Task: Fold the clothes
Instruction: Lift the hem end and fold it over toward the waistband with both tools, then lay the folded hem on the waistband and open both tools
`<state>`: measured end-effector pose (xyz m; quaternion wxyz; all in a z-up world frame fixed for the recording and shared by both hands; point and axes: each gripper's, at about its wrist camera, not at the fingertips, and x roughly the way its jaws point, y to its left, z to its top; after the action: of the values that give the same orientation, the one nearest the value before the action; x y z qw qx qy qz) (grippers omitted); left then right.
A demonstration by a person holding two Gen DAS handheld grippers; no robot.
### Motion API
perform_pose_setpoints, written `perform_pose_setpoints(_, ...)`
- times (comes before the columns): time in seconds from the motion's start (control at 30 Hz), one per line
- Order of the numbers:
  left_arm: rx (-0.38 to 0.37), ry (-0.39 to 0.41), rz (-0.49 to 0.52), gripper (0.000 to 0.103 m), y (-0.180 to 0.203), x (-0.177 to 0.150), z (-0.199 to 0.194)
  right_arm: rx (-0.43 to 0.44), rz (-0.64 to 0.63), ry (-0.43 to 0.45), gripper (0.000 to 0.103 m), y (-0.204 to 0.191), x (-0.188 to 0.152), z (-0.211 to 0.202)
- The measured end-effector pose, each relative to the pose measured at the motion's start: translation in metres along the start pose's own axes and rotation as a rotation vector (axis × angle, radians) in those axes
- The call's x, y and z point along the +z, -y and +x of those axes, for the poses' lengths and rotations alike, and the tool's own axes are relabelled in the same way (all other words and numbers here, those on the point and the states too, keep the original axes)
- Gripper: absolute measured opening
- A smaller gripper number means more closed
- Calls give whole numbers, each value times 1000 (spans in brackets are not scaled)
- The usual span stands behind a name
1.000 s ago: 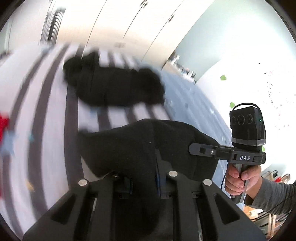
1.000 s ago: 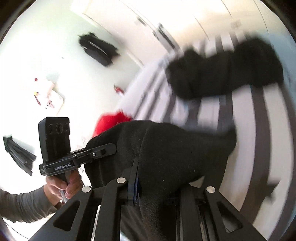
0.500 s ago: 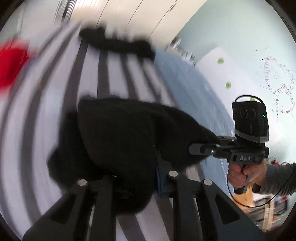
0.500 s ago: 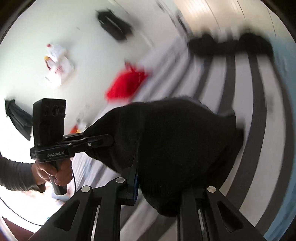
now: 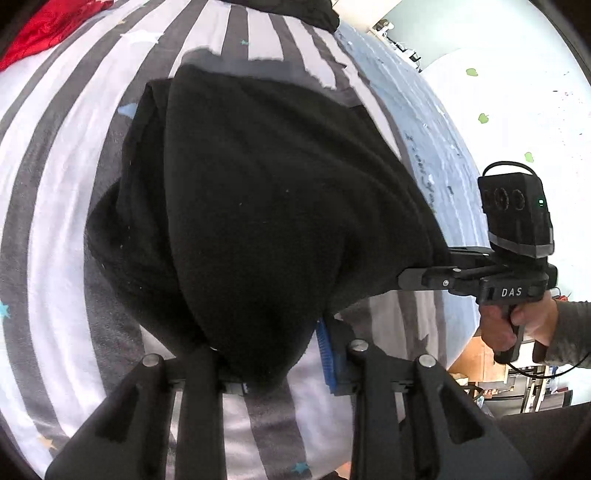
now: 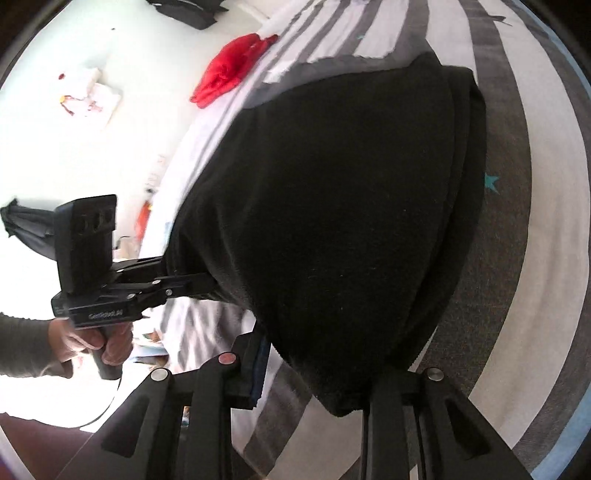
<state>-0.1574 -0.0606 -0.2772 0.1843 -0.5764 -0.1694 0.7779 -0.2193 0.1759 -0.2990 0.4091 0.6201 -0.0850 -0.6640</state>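
Observation:
A black garment [image 5: 258,206] lies folded over on the striped bedsheet [image 5: 48,206]; it also shows in the right wrist view [image 6: 351,206]. My left gripper [image 5: 266,365] has its jaws parted around the garment's near edge, and the cloth drapes between the fingers. My right gripper [image 6: 317,380] also has its jaws parted around its near edge. Each view shows the other gripper at the garment's side: the right gripper [image 5: 413,275] and the left gripper [image 6: 199,286].
A red garment [image 6: 229,70] lies at the far side of the bed, also in the left wrist view [image 5: 44,26]. Another black garment [image 5: 295,11] lies at the far end. A blue sheet edge [image 5: 424,122] runs along the right.
Both grippers have brought the black garment down onto the bed, and its upper layer now lies over the lower one. The jaws have opened from their earlier grip.

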Motion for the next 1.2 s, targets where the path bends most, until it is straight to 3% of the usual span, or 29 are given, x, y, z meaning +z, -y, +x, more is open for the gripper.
perform_pose_setpoints(0.17, 102, -39, 94, 25, -4, -10, -6, -24, -93, -67, 25, 3, -2, -11)
perform_pose_setpoints(0.33, 188, -62, 74, 27, -17, -21, -27, -128, -111, -116, 25, 19, -15, -33)
perform_pose_setpoints(0.4, 222, -42, 21, 27, -27, -21, -43, -165, -112, -128, 25, 25, -19, -42)
perform_pose_setpoints(0.53, 252, 77, -51, 27, -37, 6, -62, -189, -27, 19, 26, 37, -2, -70)
perform_pose_setpoints(0.67, 223, 201, -17, 27, -23, 50, -55, -228, -21, 176, 26, 20, 29, -67)
perform_pose_setpoints(0.8, 265, 283, 40, 27, 2, 77, -21, -294, -44, 288, 27, -3, 60, -41)
perform_pose_setpoints(0.9, 355, 265, 54, 27, 10, 64, 15, -361, -56, 320, 27, -19, 60, -5)
perform_pose_setpoints(0.97, 392, 233, 17, 27, -5, 42, 32, -388, -41, 308, 27, -16, 54, 16)
perform_pose_setpoints(1.1, 394, 236, 22, 22, -8, 24, 37, -399, -41, 305, 24, -1, 10, 25)
perform_pose_setpoints(1.2, 383, 212, 33, 20, -6, 27, 27, -401, -64, 274, 23, 4, -2, 17)
